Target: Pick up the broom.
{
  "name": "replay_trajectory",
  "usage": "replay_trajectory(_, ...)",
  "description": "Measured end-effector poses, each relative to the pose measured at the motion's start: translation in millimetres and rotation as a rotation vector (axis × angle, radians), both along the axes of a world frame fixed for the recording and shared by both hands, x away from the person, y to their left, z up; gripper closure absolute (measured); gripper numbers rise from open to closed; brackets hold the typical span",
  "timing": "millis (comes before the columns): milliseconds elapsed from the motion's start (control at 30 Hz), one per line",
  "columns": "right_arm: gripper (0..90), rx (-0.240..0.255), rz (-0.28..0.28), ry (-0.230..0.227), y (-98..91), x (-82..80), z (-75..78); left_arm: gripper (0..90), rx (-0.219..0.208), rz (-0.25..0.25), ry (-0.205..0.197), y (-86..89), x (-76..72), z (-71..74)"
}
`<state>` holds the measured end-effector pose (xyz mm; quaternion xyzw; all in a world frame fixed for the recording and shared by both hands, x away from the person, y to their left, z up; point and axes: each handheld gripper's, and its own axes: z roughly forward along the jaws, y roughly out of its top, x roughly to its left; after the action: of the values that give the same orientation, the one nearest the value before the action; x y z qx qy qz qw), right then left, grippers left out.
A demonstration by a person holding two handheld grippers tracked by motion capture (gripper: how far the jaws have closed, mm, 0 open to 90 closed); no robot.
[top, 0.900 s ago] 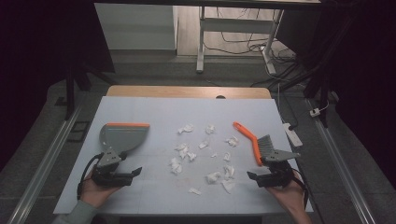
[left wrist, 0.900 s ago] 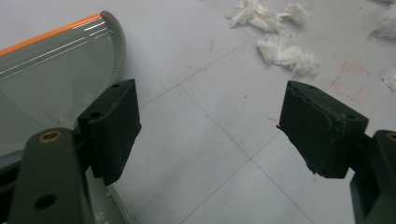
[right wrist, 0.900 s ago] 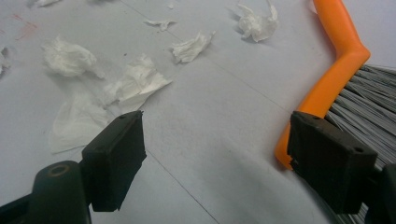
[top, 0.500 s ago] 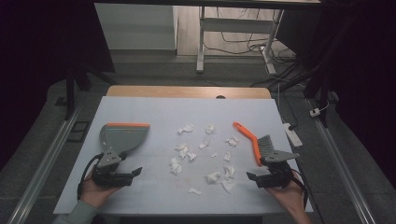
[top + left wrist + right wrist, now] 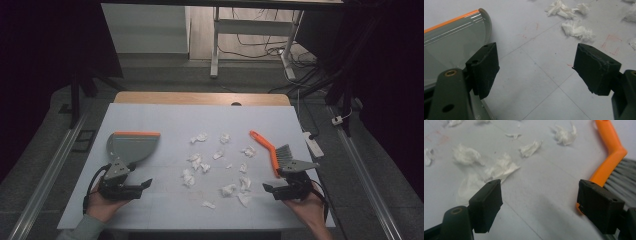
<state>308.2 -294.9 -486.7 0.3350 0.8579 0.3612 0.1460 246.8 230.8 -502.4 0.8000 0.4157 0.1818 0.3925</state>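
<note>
White table (image 5: 150, 210): paper scraps (image 5: 220, 165) between dustpan (image 5: 131, 146), brush (image 5: 272, 154); both grippers spread.

The high view is dim and slightly soft, its corners and sides sinking into near black while the pale table (image 5: 150, 120) takes even overhead light. In both gripper views the near black jaws are blurred, and the dustpan (image 5: 451, 42) carries thin streaks of glare.

Left tool (image 5: 536, 72) gapes between dustpan (image 5: 451, 47) and paper scraps (image 5: 576, 30).
</note>
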Motion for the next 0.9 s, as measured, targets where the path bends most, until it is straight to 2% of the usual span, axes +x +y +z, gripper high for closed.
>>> replay_trajectory(267, 20.0, 0.011, -0.035, -0.018, 10.4, 16.3, 28.5, 21.1, 0.002, -0.002, 0.000, -0.6, 0.2, -0.2)
replay_trajectory(333, 20.4, 0.009, -0.042, -0.006, 13.4, 22.2, 33.0, 21.1, 0.004, -0.002, 0.000, -0.8, 0.1, -0.2)
replay_trajectory(433, 21.7, 0.000, -0.051, 0.001, 16.0, 27.2, 37.1, 21.1, 0.004, -0.001, -0.001, -0.8, 0.1, -0.2)
replay_trajectory(500, 21.9, 0.004, -0.074, 0.033, 17.1, 35.6, 43.2, 21.1, 0.004, -0.001, 0.000, -0.8, 0.5, -0.3)
replay_trajectory(733, 22.0, -0.026, -0.122, 0.026, 14.2, 55.4, 54.1, 21.1, 0.007, -0.003, -0.002, -1.8, 0.4, -0.6)
replay_trajectory(900, 22.0, -0.034, -0.146, 0.042, 11.2, 70.0, 55.5, 21.1, 0.008, -0.006, -0.003, -2.0, 0.1, -0.5)
